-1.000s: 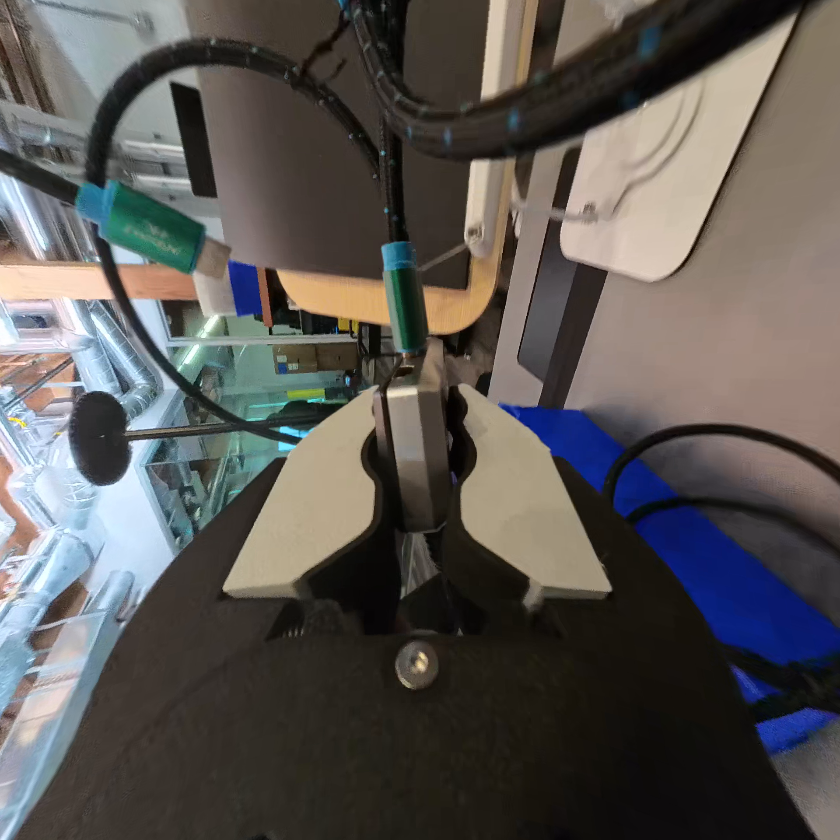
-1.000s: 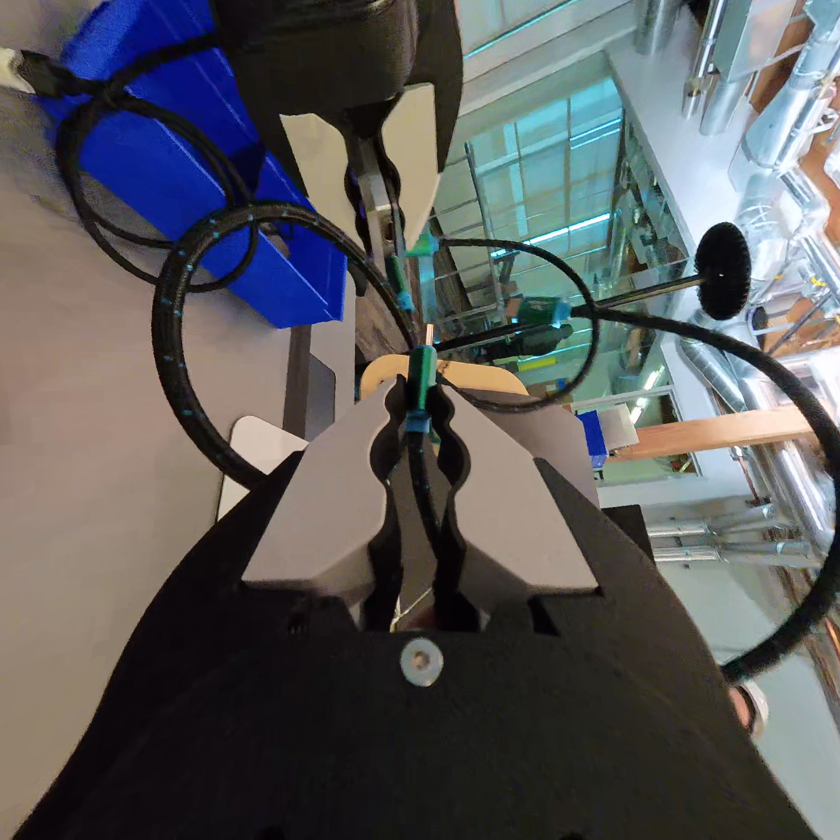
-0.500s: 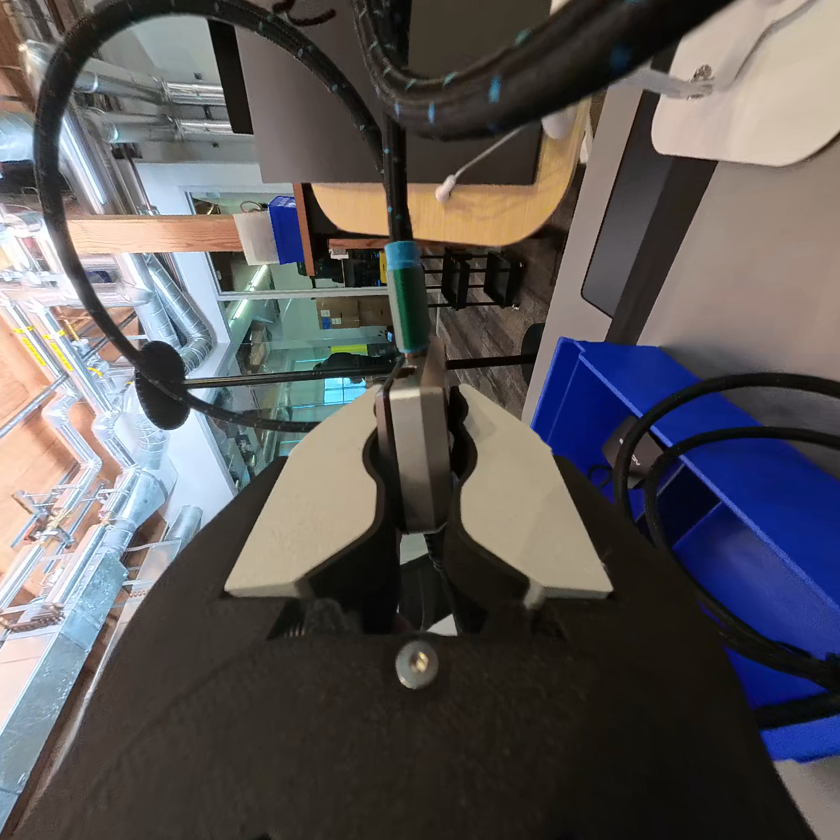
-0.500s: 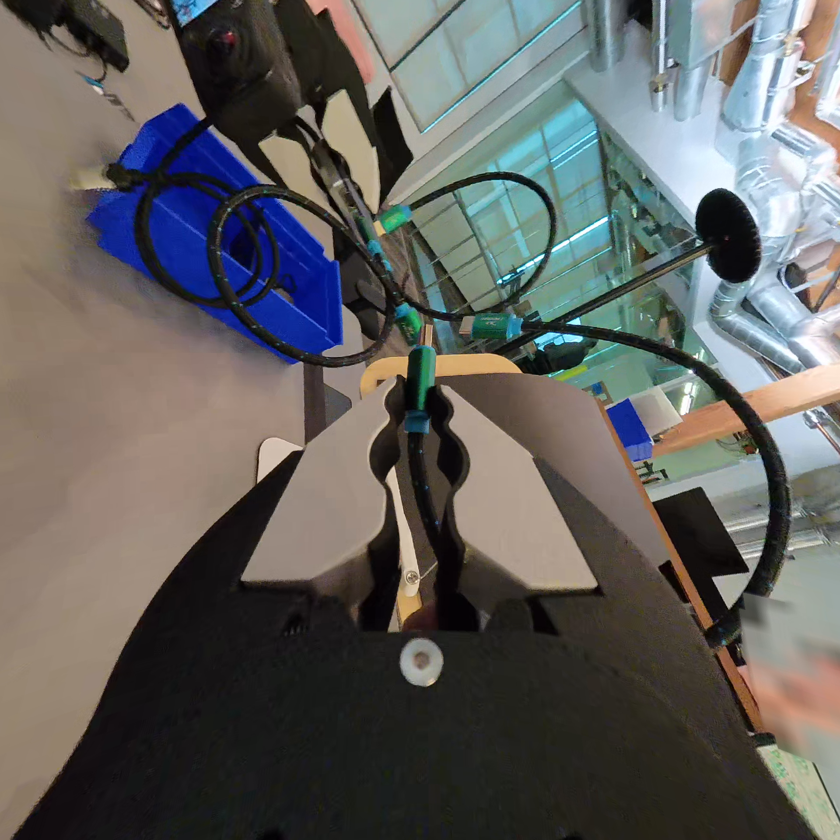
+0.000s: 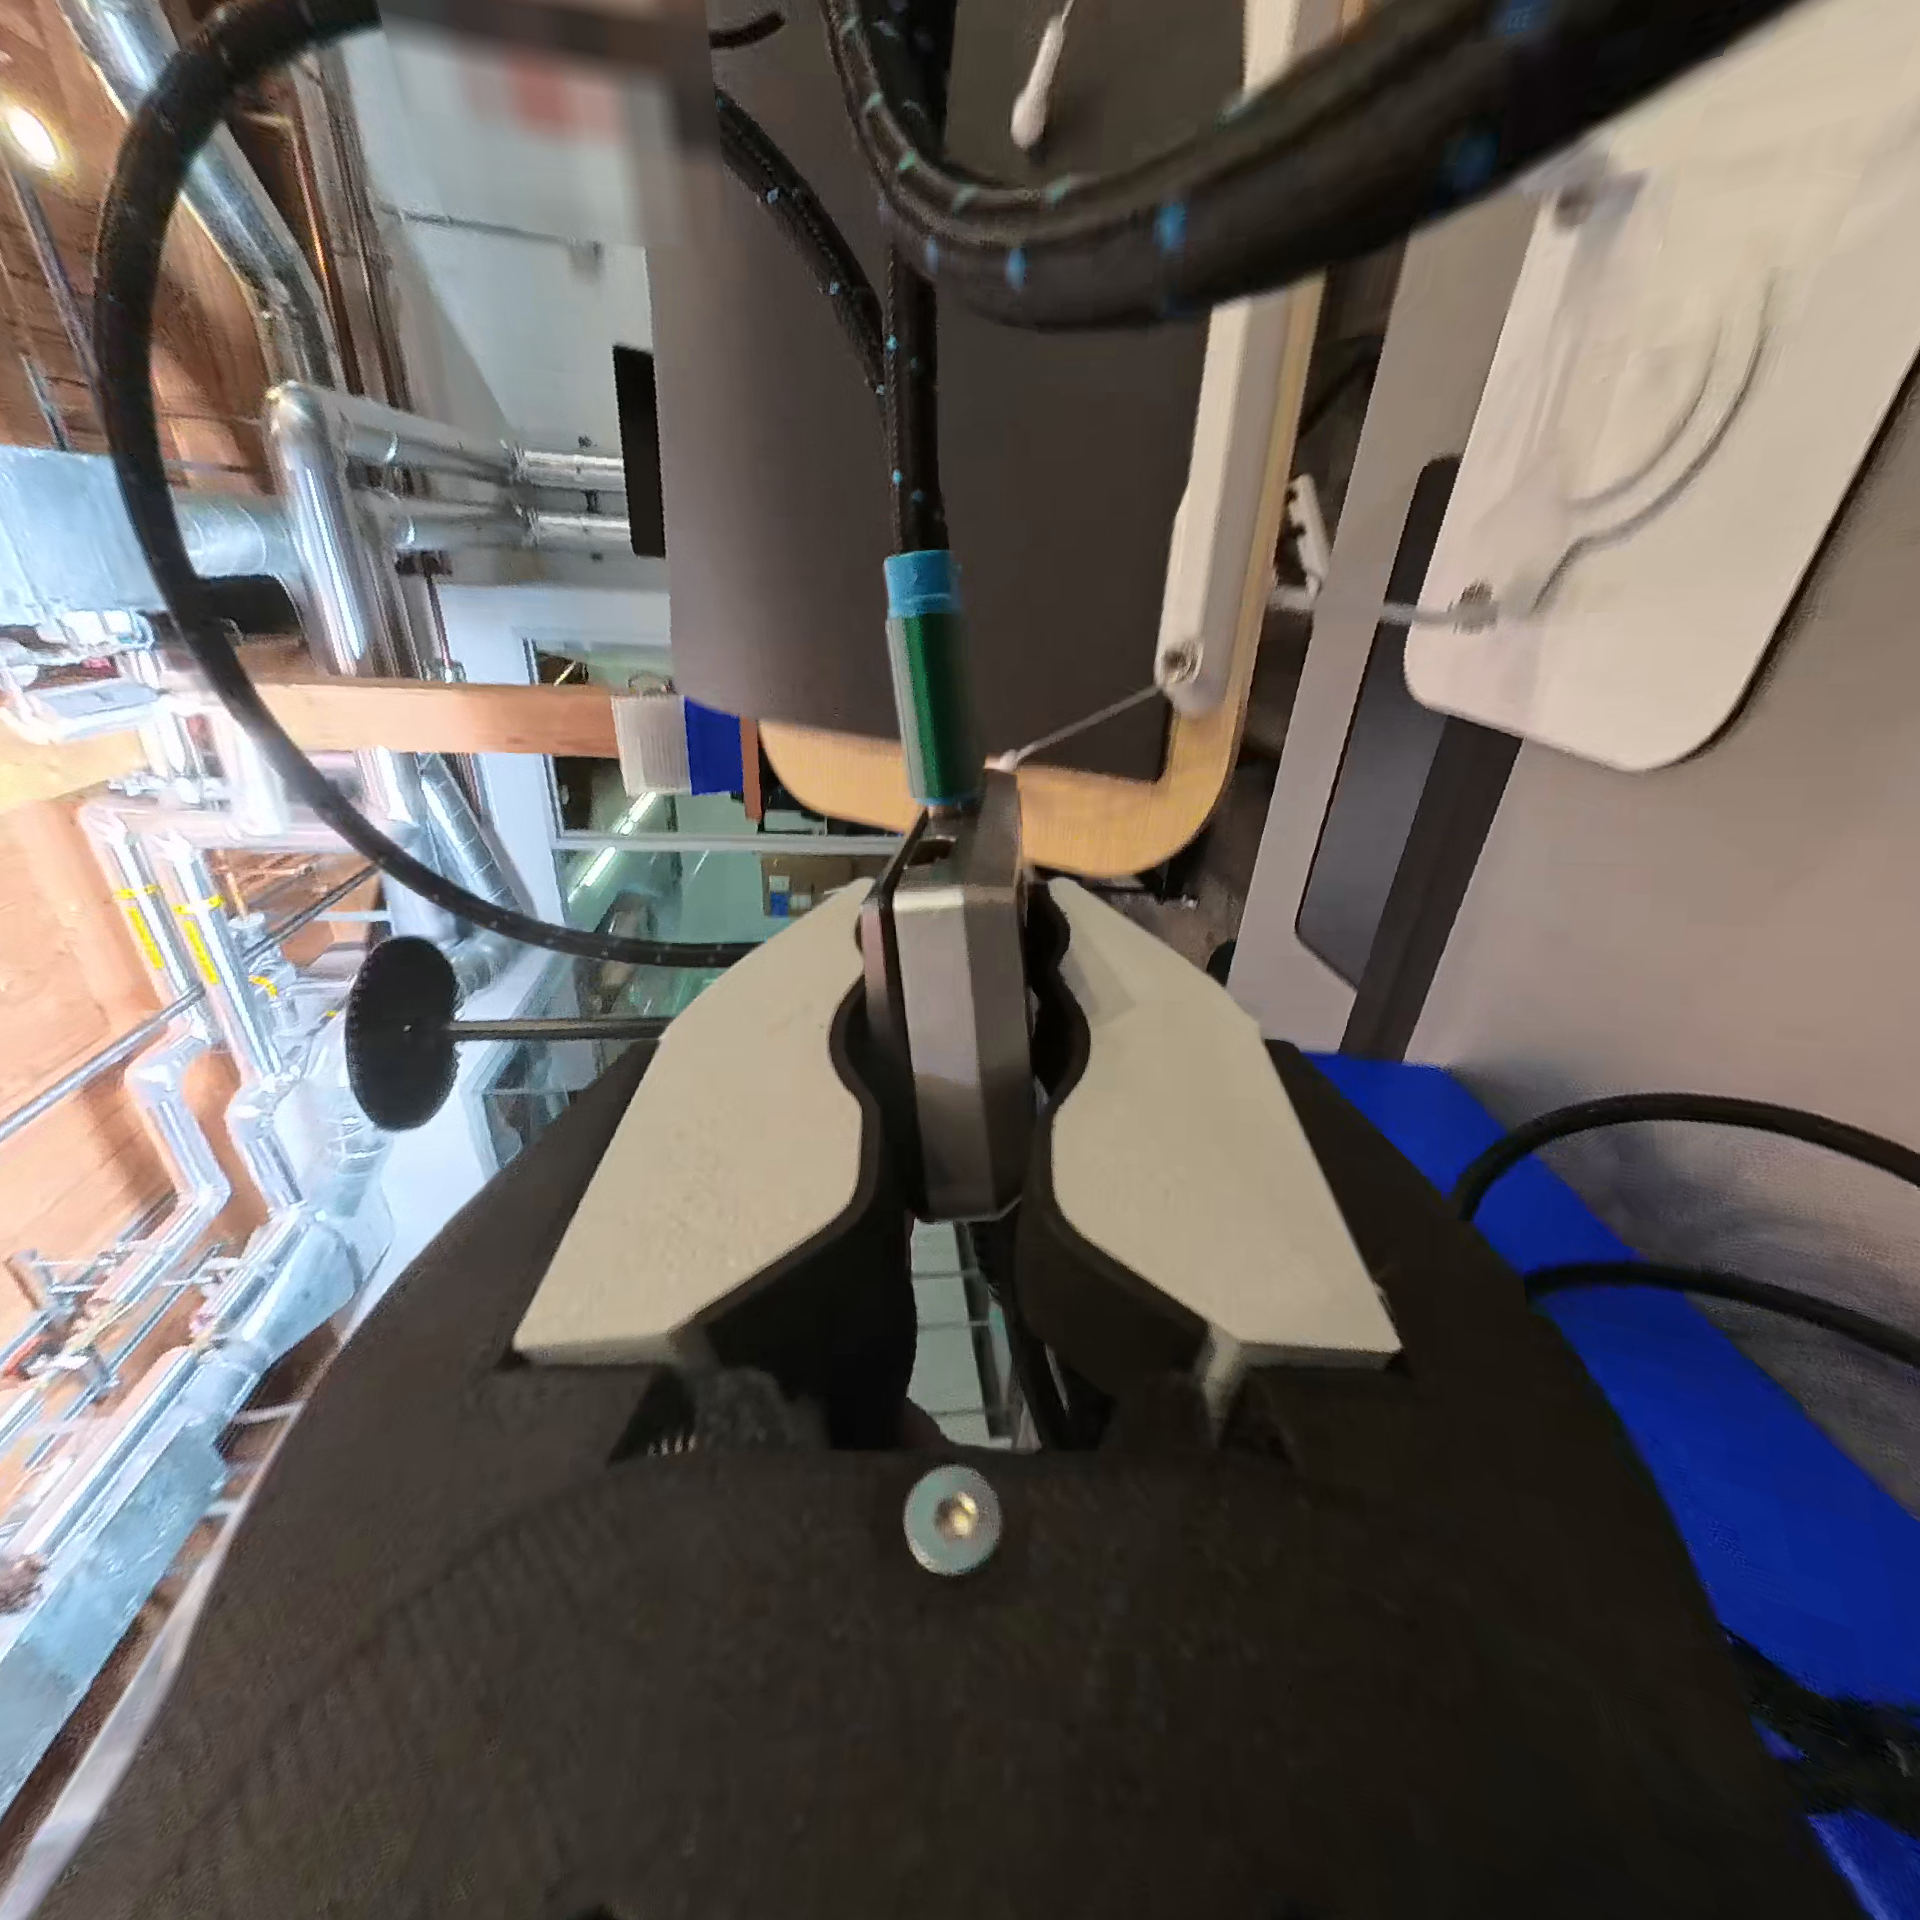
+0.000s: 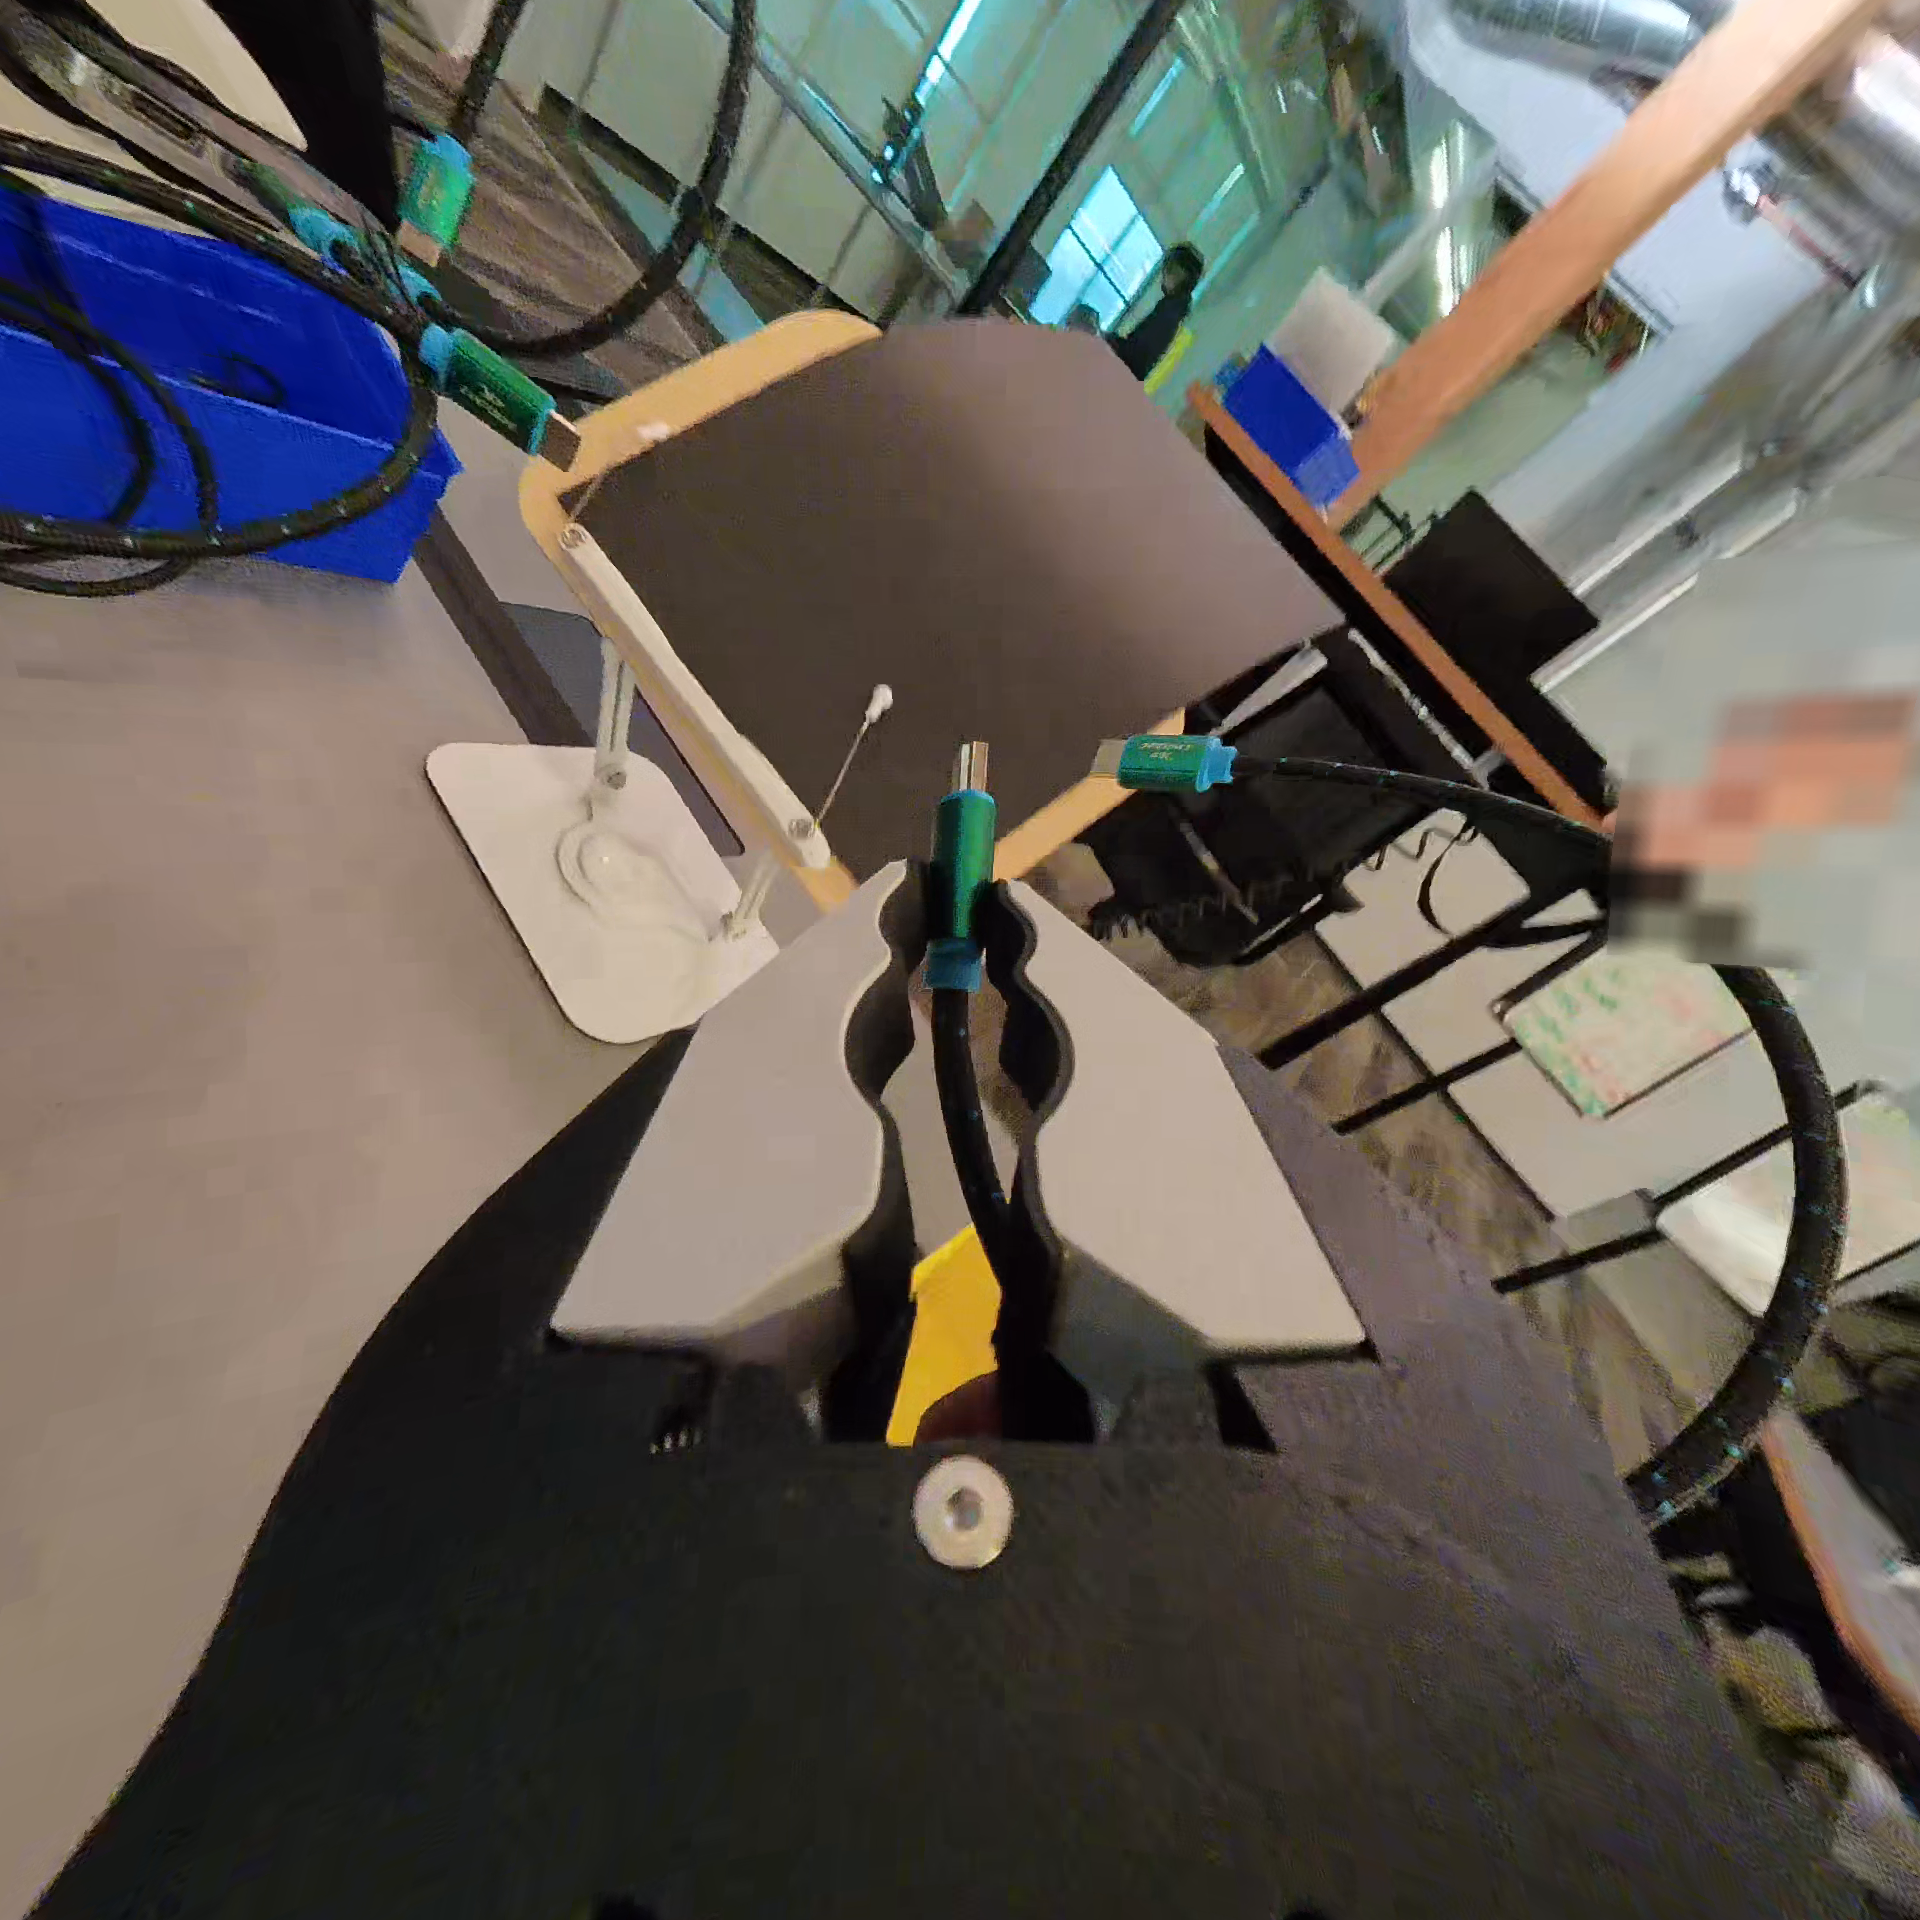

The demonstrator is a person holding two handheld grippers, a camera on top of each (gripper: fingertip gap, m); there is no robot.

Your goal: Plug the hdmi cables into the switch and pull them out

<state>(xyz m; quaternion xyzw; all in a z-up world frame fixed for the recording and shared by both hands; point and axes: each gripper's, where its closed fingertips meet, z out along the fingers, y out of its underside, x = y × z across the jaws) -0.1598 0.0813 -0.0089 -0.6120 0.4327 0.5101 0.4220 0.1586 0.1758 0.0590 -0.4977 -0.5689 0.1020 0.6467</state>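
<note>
Grey surface point(image 6: 208, 935) shows only rightward, with three green plugs: right gripper point(image 6: 961, 894) clamps one plug point(image 6: 961, 842). Left gripper point(image 5: 951, 935) pinches the switch point(image 5: 951, 1039), one cable point(image 5: 930, 686) plugged in.

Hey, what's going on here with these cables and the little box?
A person is working two handheld claws. The left claw is shut on a small grey switch, which has one green-tipped cable plugged into its far end. The right claw is shut on another cable's green plug, held in the air with its metal tip free.
</note>
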